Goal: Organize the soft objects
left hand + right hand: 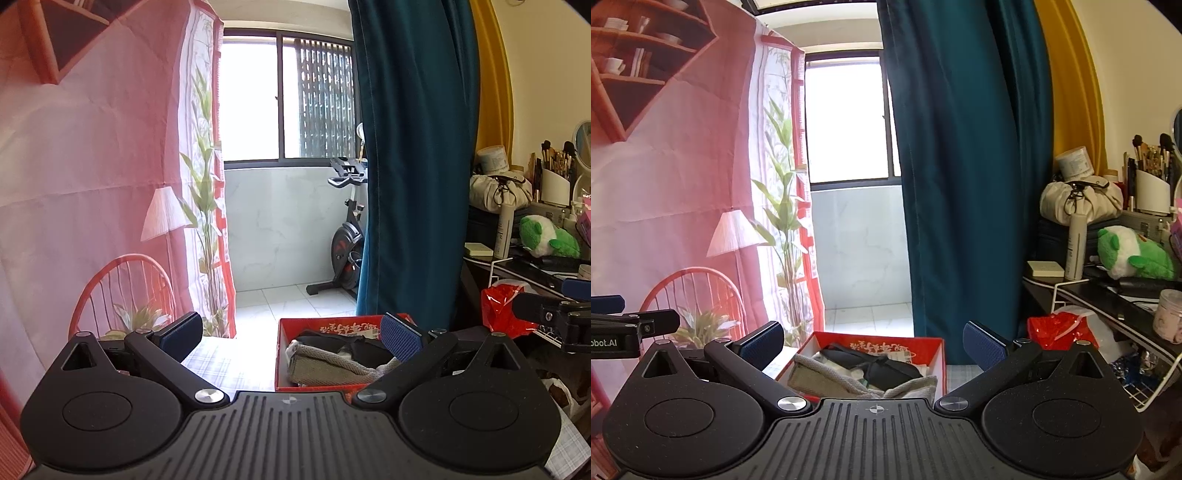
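Observation:
A red box (288,354) (934,354) sits on a checked cloth just ahead of both grippers. It holds a grey-beige knitted cloth (325,365) (820,376) and a black soft item (354,350) (871,363). My left gripper (291,338) is open and empty, raised just before the box. My right gripper (873,341) is open and empty, above the box's near side. The right gripper also shows at the right edge of the left wrist view (554,306). The left gripper shows at the left edge of the right wrist view (624,325).
A green and white plush toy (546,236) (1130,254) lies on a cluttered dark desk (1108,295) at the right. A red plastic bag (502,306) (1060,328) hangs below it by a white wire rack (1156,384). A teal curtain (413,166) hangs behind the box.

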Motion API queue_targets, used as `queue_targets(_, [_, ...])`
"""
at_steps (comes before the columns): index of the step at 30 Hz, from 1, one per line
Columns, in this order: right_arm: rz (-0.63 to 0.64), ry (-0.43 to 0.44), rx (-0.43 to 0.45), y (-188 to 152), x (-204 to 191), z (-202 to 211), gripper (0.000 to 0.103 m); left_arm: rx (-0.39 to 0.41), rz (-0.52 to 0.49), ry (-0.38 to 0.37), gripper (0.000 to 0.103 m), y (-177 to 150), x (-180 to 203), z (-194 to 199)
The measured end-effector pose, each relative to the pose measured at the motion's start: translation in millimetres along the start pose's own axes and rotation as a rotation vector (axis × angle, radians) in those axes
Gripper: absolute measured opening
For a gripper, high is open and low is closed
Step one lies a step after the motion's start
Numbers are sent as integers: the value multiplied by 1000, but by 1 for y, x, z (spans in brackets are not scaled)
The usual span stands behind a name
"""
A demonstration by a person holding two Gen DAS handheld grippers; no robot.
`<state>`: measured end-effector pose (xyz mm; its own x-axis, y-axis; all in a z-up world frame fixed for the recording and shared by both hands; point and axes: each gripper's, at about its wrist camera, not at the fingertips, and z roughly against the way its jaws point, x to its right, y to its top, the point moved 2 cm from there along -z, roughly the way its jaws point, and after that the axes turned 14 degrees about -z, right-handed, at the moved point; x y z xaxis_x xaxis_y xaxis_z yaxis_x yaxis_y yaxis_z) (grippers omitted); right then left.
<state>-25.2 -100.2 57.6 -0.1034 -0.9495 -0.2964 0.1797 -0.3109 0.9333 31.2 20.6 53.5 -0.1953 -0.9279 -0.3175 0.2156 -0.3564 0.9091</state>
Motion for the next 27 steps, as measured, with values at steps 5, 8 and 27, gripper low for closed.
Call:
queue_targets(5, [-7,0,-2,1,2,-1,103,-4,9,-3,103,-1,-2,0])
queue_targets(8, [-7,-1,-1,1,2,-1,103,-2,14,-5,103,-1,-2,1])
queue_targets(27, [-10,-1,-13,-2,4,-2,103,-7,19,-9,103,-1,-1,2])
